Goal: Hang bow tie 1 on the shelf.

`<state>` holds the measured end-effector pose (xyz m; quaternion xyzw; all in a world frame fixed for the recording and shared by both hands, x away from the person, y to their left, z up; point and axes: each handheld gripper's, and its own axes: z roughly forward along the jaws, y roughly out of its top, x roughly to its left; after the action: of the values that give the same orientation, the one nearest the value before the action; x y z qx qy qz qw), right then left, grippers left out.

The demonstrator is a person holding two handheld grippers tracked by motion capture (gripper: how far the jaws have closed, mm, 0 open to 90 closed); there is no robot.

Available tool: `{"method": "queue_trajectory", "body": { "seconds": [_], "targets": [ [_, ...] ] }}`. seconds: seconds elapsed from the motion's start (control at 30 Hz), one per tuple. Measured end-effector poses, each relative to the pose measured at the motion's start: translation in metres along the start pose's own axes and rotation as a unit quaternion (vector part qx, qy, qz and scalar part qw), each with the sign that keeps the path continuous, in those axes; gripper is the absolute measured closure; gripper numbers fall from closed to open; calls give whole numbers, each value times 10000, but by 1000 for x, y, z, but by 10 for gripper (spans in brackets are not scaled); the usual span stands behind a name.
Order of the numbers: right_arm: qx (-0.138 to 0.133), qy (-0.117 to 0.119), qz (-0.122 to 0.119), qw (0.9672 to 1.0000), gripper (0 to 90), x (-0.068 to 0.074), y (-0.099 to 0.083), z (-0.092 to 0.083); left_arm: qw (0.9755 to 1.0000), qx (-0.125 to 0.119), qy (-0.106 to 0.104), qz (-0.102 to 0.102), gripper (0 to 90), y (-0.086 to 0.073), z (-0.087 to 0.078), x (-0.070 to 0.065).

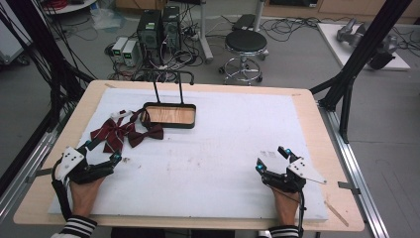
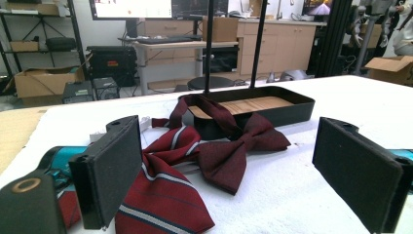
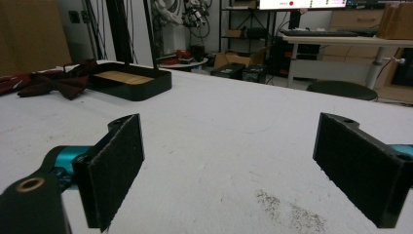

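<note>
1. The person's left hand (image 1: 85,191) holds the left gripper (image 1: 101,152) at the near left of the counter (image 1: 307,106). Its jaws are spread wide with nothing between them.
2. The person's right hand (image 1: 286,203) holds the right gripper (image 1: 270,157) at the near right of the counter. Its jaws are spread wide too, and they hold nothing.
3. Both grippers rest over a white mat (image 1: 223,148) that covers most of the counter.
4. Just past the left gripper lies a striped dark red bow tie (image 1: 111,133). In the left gripper view it is right in front of the jaws.
5. A plain dark red bow tie (image 1: 146,134) lies beside it, touching it on the right.
6. A strap from the plain bow tie goes up over the near rim of a black tray (image 1: 193,116).
7. The tray sits just behind the bow ties, near the far side of the mat. It has a wooden bottom and a tall black handle (image 1: 168,82).
8. On the floor past the counter stands a black round stool (image 1: 246,42).
</note>
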<state>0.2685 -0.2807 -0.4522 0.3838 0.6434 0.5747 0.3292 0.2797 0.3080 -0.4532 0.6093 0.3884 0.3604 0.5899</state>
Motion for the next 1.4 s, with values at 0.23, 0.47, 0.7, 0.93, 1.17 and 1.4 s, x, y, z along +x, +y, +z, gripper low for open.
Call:
{"method": "queue_trajectory", "body": {
  "seconds": [0.23, 0.47, 0.7, 0.93, 1.17, 1.4],
  "targets": [
    [-13, 18, 57, 10000, 106, -2, 0, 0, 10000, -1, -17, 6, 121, 0, 0, 0],
    [-8, 11, 58, 10000, 106, -1, 0, 0, 10000, -6, -27, -4, 121, 0, 0, 0],
    [-7, 0, 59, 10000, 106, -1, 0, 0, 10000, 20, -7, 11, 121, 0, 1, 0],
    [-6, -4, 66, 10000, 106, -2, 0, 0, 9999, 119, -20, -77, 121, 1, 3, 2],
    [4, -7, 94, 10000, 106, -1, 0, 0, 9996, 292, 8, 2, 121, 4, 5, 4],
    [-16, -11, 132, 9999, 106, -2, 0, 0, 9983, 559, 137, -9, 121, 25, 9, 17]
  ]
}}
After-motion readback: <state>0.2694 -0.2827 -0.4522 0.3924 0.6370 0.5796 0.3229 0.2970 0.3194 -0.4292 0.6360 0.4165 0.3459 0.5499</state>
